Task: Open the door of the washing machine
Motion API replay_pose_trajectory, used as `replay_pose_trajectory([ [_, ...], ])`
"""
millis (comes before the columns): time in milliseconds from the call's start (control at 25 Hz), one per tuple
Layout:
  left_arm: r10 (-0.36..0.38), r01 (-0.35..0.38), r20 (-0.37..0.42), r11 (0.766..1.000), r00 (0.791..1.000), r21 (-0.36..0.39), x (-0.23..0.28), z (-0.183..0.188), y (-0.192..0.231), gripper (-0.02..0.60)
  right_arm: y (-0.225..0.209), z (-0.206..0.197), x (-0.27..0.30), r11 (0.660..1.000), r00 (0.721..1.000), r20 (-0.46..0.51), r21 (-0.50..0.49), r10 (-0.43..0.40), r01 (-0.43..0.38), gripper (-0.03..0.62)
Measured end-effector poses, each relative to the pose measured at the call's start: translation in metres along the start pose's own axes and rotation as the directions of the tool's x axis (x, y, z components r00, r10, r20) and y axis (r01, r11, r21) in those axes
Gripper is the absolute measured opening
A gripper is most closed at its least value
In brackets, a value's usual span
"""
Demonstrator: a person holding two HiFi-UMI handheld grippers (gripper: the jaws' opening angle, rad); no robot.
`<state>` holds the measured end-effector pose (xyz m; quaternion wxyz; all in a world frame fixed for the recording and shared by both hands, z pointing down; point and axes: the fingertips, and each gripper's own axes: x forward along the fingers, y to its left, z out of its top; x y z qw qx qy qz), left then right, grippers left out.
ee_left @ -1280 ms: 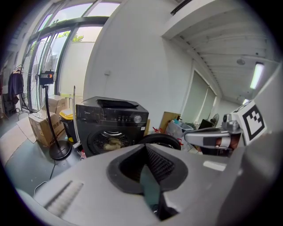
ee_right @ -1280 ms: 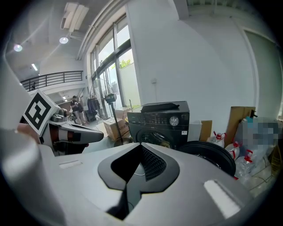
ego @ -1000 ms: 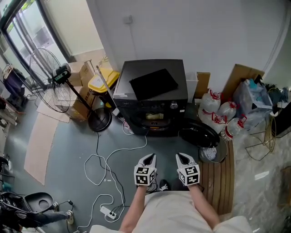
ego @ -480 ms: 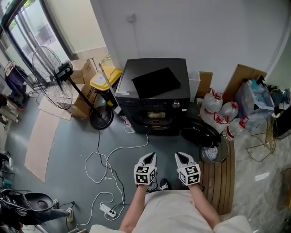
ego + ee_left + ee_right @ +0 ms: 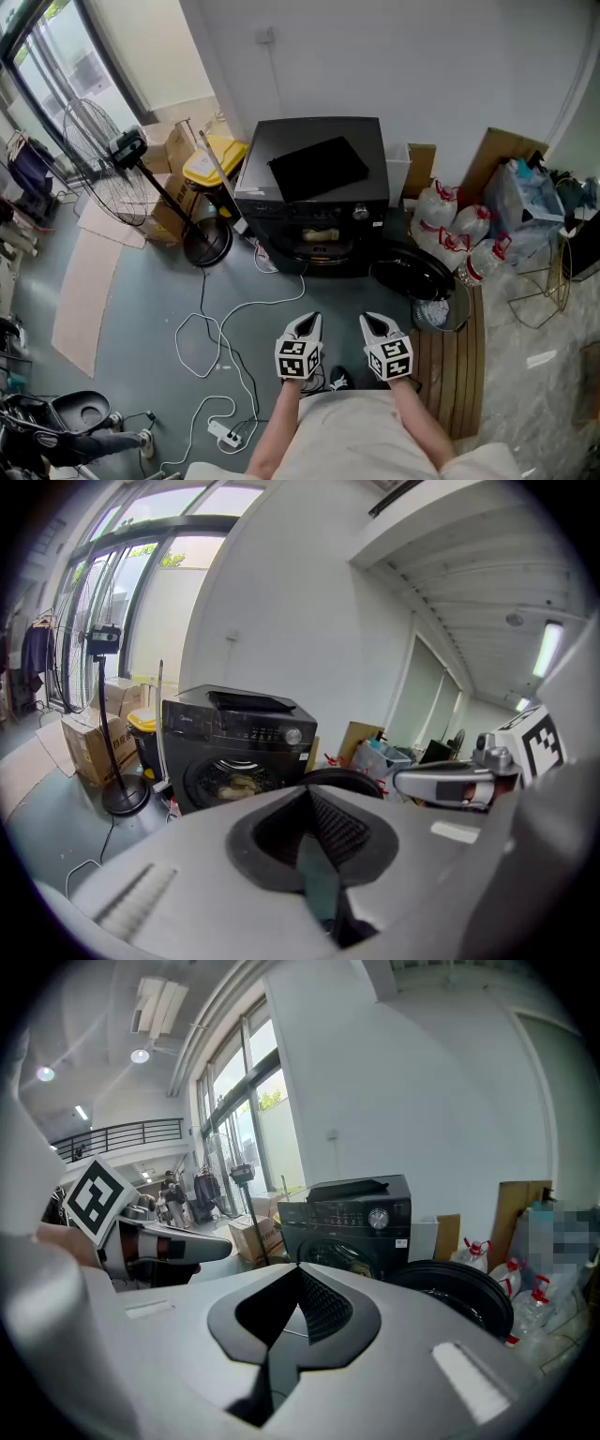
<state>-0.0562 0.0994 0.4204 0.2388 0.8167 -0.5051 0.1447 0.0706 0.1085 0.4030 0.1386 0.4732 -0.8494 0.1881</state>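
Well ahead of your closed, empty left gripper (image 5: 308,323) and right gripper (image 5: 372,322) sits the washing machine (image 5: 314,202). Its door (image 5: 410,275) seems open, rightward.

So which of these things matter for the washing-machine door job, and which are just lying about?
For the job: washing machine, its round door (apparently swung open), left gripper, right gripper, both shut.
Lying about: standing fan, cardboard boxes, water jugs, white cable.

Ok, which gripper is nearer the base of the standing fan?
Left. The left gripper is below and to the right of the fan base in the head view. The right gripper is beside the left one, farther right, next to the wooden slats.
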Motion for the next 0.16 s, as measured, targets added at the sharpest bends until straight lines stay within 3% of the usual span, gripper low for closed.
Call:
replay_pose_trajectory([
  [160,-0.014,0.014,0.007,1.000,1.000,0.002,0.0010,0.0061,-0.0016,0.058,0.0001,0.0045,0.0023,1.000,1.000,-0.003,-0.005,0.002,-0.002,0.002],
])
